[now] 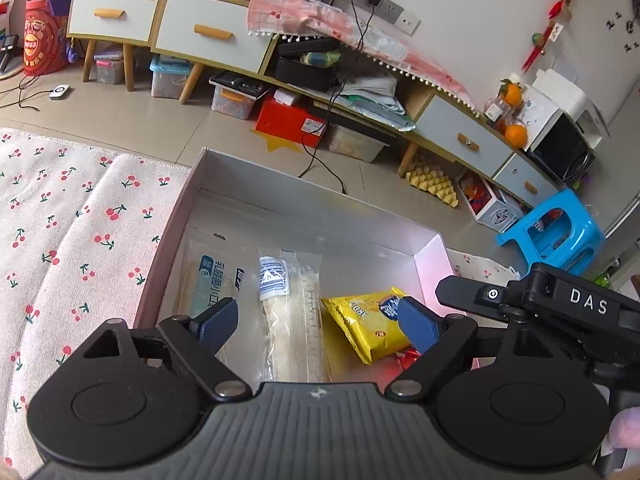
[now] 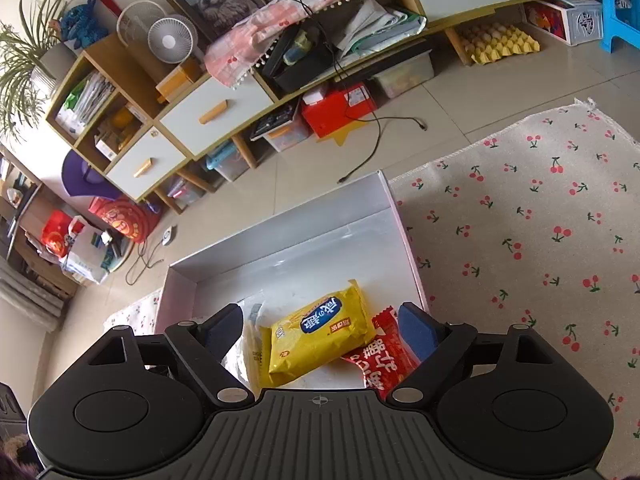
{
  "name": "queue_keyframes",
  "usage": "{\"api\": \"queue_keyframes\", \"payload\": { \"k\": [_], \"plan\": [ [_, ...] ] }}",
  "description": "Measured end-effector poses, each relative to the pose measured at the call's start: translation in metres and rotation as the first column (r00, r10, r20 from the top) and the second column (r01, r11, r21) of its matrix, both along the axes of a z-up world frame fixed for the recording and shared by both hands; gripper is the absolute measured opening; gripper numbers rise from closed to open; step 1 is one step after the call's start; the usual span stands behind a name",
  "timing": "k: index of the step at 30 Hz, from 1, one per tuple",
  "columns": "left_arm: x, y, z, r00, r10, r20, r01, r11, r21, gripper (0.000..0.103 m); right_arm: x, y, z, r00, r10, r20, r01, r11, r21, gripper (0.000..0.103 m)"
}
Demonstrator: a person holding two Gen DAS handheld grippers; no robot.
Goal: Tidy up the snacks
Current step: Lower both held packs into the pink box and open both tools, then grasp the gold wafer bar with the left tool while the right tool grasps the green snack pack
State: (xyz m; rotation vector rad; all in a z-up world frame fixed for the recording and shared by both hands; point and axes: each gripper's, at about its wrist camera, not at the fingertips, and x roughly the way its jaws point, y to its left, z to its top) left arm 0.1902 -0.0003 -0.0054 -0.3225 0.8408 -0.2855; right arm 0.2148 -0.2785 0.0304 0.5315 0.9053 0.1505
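A shallow white box (image 1: 256,188) sits on a cherry-print cloth (image 1: 60,240). Inside lie a clear packet with a blue label (image 1: 204,288), a long clear packet of pale biscuits (image 1: 292,320), a yellow snack pack (image 1: 360,328) and a red snack pack (image 1: 408,358). My left gripper (image 1: 316,316) is open above the long packet, holding nothing. In the right wrist view my right gripper (image 2: 320,328) is open over the yellow pack (image 2: 320,332) and the red pack (image 2: 380,356), in the same box (image 2: 280,240). The right gripper's body (image 1: 560,304) shows in the left wrist view.
The cloth (image 2: 520,220) spreads either side of the box. Beyond it lie a tiled floor (image 1: 140,120), a loose black cable (image 2: 376,140) and a low cabinet (image 1: 208,32) with storage bins under it. A blue stool (image 1: 556,228) stands at right.
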Motion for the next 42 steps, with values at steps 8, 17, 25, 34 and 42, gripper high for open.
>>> {"api": "queue_keyframes", "payload": {
  "k": [8,17,25,34,42],
  "plan": [
    [-0.018,0.005,0.022,1.000,0.005,0.025,-0.007,0.999,0.049,0.096,-0.027,-0.005,0.024,1.000,0.017,0.016,-0.016,0.999,-0.046,0.090],
    [-0.043,0.010,0.034,0.999,-0.033,0.019,0.031,0.995,0.100,0.102,-0.065,0.004,0.046,0.994,0.102,0.037,-0.097,0.987,-0.129,0.092],
    [-0.061,0.020,0.037,0.999,-0.039,-0.036,0.044,0.986,0.159,0.102,-0.096,0.004,0.051,0.987,0.157,0.030,-0.151,0.977,-0.148,0.093],
    [-0.090,0.029,0.026,0.993,-0.106,-0.048,0.114,0.974,0.198,0.102,-0.129,0.014,0.040,0.971,0.239,0.027,-0.229,0.953,-0.198,0.094],
    [-0.120,0.030,0.013,0.973,-0.228,-0.035,0.229,0.932,0.281,0.102,-0.154,0.038,0.024,0.928,0.371,-0.007,-0.363,0.904,-0.227,0.094]
  ]
}}
